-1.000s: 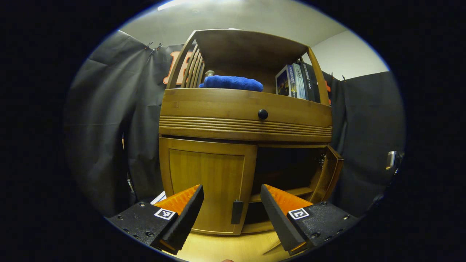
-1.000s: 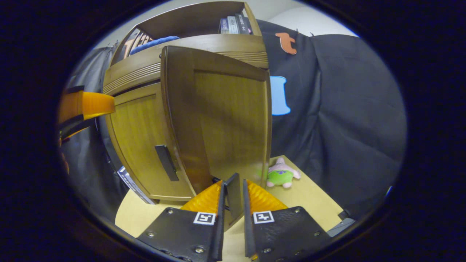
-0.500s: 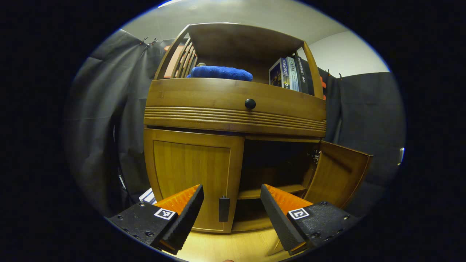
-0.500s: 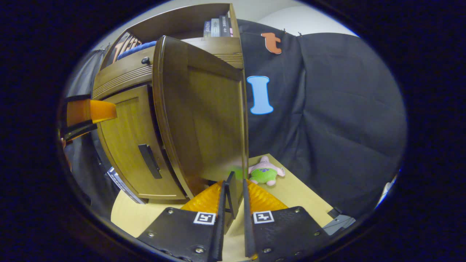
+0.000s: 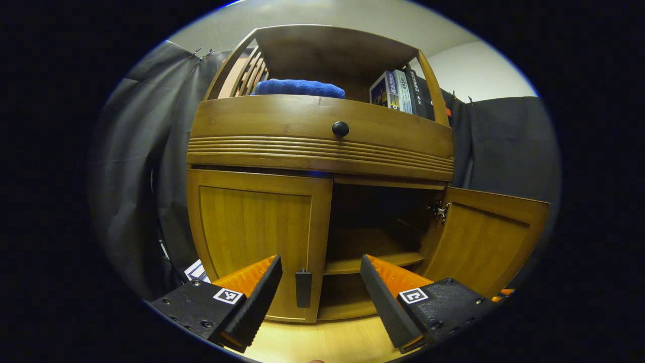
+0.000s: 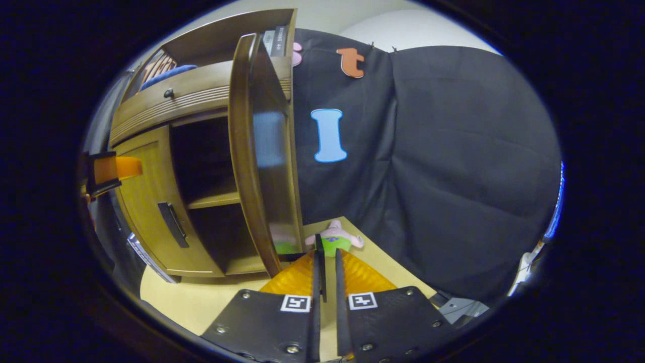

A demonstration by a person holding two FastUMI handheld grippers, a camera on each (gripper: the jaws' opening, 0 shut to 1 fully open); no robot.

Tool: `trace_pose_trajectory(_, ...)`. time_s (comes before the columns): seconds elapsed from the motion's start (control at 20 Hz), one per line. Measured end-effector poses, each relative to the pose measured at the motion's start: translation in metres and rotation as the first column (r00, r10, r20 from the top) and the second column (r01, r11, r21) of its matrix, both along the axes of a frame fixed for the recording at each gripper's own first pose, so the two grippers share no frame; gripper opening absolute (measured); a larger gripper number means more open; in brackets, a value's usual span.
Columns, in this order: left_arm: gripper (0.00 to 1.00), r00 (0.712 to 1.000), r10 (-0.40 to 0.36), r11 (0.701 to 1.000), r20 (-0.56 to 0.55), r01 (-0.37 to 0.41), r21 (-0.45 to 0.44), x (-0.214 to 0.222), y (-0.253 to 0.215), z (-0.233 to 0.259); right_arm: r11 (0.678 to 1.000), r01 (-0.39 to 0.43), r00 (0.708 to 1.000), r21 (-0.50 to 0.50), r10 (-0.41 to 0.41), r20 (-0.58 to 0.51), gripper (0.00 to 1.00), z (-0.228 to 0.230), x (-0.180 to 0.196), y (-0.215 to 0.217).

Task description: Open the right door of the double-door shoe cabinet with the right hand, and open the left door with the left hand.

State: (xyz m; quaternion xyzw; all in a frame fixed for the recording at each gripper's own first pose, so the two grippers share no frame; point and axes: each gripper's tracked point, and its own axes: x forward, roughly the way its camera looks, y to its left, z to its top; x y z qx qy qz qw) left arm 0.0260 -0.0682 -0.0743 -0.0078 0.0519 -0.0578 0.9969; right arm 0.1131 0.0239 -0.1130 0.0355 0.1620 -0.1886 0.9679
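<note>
Two tongs: the right tongs (image 6: 325, 282) are clamped on the slim dark handle (image 6: 319, 262) of the wide-open brown wooden right door (image 6: 262, 166). The left tongs (image 5: 321, 282), spread apart, face the closed left door's handle (image 5: 303, 288); gripping it seems next.

Black screwed tool (image 5: 321, 297) bodies, square markers
</note>
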Motion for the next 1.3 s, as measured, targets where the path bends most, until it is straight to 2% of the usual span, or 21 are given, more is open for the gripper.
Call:
trace_pose_trajectory(0.25, 0.97, 1.000, 0.009, 1.000, -0.007, -0.009, 0.000, 0.010, 0.004, -0.009, 0.998, -0.065, 0.998, 0.009, 0.065, 0.010, 0.13, -0.003, 0.003, -0.016)
trace_pose_trajectory(0.3, 0.94, 1.000, 0.006, 1.000, -0.009, -0.006, 0.002, 0.013, 0.004, -0.011, 0.998, -0.067, 0.998, 0.022, 0.067, 0.014, 0.13, -0.003, 0.003, -0.018)
trace_pose_trajectory(0.35, 0.97, 1.000, 0.003, 1.000, -0.015, -0.003, 0.004, 0.016, 0.004, -0.016, 0.997, -0.069, 0.998, 0.031, 0.068, 0.018, 0.13, -0.002, 0.002, -0.021)
trace_pose_trajectory(0.4, 0.94, 1.000, -0.002, 1.000, -0.020, 0.002, 0.002, 0.019, 0.004, -0.019, 0.997, -0.066, 0.998, 0.031, 0.065, 0.019, 0.13, -0.002, 0.000, -0.025)
trace_pose_trajectory(0.55, 0.97, 0.998, -0.006, 1.000, -0.064, 0.006, -0.010, 0.029, 0.005, -0.037, 1.000, -0.028, 0.999, -0.006, 0.028, 0.021, 0.13, 0.003, -0.009, -0.046)
trace_pose_trajectory(0.65, 0.93, 0.996, 0.005, 1.000, -0.084, -0.007, -0.021, 0.036, 0.008, -0.048, 1.000, 0.000, 1.000, -0.024, 0.000, 0.018, 0.13, 0.004, -0.013, -0.059)
trace_pose_trajectory(0.7, 0.95, 0.996, 0.013, 1.000, -0.090, -0.015, -0.020, 0.040, 0.009, -0.053, 0.999, 0.016, 1.000, -0.031, -0.016, 0.019, 0.13, 0.005, -0.016, -0.065)
trace_pose_trajectory(0.8, 0.92, 0.995, 0.029, 1.000, -0.098, -0.030, -0.002, 0.048, 0.013, -0.063, 1.000, 0.016, 0.999, -0.018, -0.015, 0.031, 0.13, 0.007, -0.018, -0.066)
trace_pose_trajectory(0.85, 0.94, 0.994, 0.038, 0.999, -0.101, -0.036, 0.013, 0.053, 0.015, -0.067, 1.000, 0.011, 0.999, -0.004, -0.010, 0.033, 0.13, 0.007, -0.017, -0.063)
trace_pose_trajectory(0.9, 0.82, 0.993, 0.054, 0.998, -0.102, -0.051, 0.031, 0.058, 0.018, -0.072, 1.000, 0.015, 0.999, -0.006, -0.015, 0.035, 0.13, 0.007, -0.017, -0.062)
trace_pose_trajectory(0.95, 0.76, 0.992, 0.071, 0.997, -0.100, -0.067, 0.045, 0.063, 0.021, -0.076, 1.000, 0.020, 0.999, -0.017, -0.019, 0.038, 0.13, 0.007, -0.020, -0.064)
trace_pose_trajectory(1.0, 0.80, 0.992, 0.079, 0.996, -0.101, -0.075, 0.049, 0.069, 0.023, -0.081, 1.000, 0.021, 0.999, -0.021, -0.020, 0.042, 0.14, 0.009, -0.022, -0.063)
trace_pose_trajectory(1.05, 0.74, 0.991, 0.077, 0.996, -0.113, -0.072, 0.050, 0.073, 0.023, -0.088, 1.000, 0.021, 0.999, -0.018, -0.020, 0.048, 0.14, 0.011, -0.023, -0.061)
trace_pose_trajectory(1.15, 0.75, 0.988, 0.072, 0.996, -0.137, -0.065, 0.056, 0.084, 0.023, -0.099, 1.000, 0.019, 0.998, -0.011, -0.018, 0.057, 0.13, 0.015, -0.026, -0.058)
trace_pose_trajectory(1.3, 0.64, 0.985, 0.101, 0.991, -0.142, -0.087, 0.105, 0.092, 0.029, -0.111, 0.999, 0.013, 0.999, -0.036, -0.011, 0.054, 0.14, 0.019, -0.036, -0.055)
